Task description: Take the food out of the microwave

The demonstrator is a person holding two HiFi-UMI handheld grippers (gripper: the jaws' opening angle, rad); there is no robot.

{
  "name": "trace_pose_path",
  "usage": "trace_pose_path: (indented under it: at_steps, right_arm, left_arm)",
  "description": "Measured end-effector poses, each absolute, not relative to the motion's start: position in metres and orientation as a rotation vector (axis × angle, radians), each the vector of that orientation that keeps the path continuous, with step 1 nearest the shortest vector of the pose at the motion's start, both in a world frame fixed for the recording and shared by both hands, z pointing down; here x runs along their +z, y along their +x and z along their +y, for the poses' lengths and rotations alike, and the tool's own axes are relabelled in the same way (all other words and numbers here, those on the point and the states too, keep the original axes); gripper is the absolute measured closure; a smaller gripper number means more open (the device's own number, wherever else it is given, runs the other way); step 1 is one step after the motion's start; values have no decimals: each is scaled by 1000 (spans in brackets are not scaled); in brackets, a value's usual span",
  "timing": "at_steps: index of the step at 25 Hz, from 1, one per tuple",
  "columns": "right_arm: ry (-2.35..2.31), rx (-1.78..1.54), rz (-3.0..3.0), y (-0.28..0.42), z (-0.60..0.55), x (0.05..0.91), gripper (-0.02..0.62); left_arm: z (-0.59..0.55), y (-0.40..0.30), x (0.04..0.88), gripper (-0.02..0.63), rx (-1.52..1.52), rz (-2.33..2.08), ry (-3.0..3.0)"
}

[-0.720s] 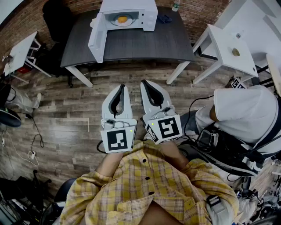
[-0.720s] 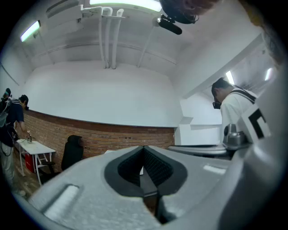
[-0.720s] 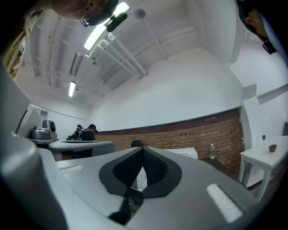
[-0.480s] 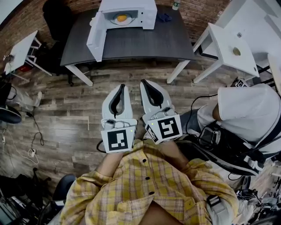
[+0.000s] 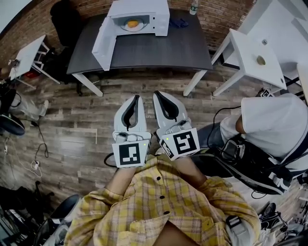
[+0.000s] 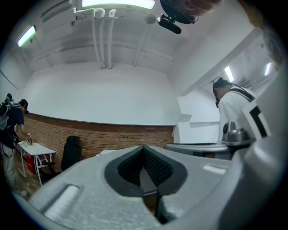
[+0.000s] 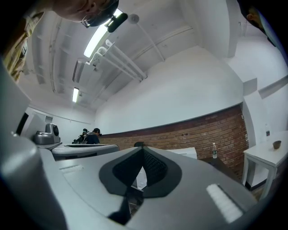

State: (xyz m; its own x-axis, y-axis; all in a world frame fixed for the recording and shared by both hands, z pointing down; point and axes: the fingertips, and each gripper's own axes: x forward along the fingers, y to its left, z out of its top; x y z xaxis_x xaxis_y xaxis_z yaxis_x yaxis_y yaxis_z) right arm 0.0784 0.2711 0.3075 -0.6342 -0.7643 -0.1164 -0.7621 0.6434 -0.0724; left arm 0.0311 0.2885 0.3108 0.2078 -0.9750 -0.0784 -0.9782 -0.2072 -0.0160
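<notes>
The approach is the step in hand. The microwave (image 5: pixel 144 7) stands with its door open on the dark tabletop (image 5: pixel 159 48), and the food (image 5: pixel 132 22) lies inside it, well apart from both claws. The left claw (image 5: pixel 136 99) and the right claw (image 5: pixel 157 94) are each closed together and empty. In my judgement, the next move is to walk closer and open one claw.

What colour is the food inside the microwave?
Yellow-orange. The food sits inside the open white microwave. The head view shows it best.

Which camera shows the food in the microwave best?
Head view: the food sits visible inside the open microwave. Both gripper views look past closed jaws at the room; no food shows.
</notes>
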Motion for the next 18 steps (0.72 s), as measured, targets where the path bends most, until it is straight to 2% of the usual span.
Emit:
trace_pose_path:
  at_steps: [8,18]
  right_arm:
    - [-1279,-72,2716,110,268,316,592]
    - [-1281,-89,2751,97,241,332,592]
  left_arm:
    - [294,58,314,607,71,1919,-2420]
    - [258,51,327,607,91,1945,-2434]
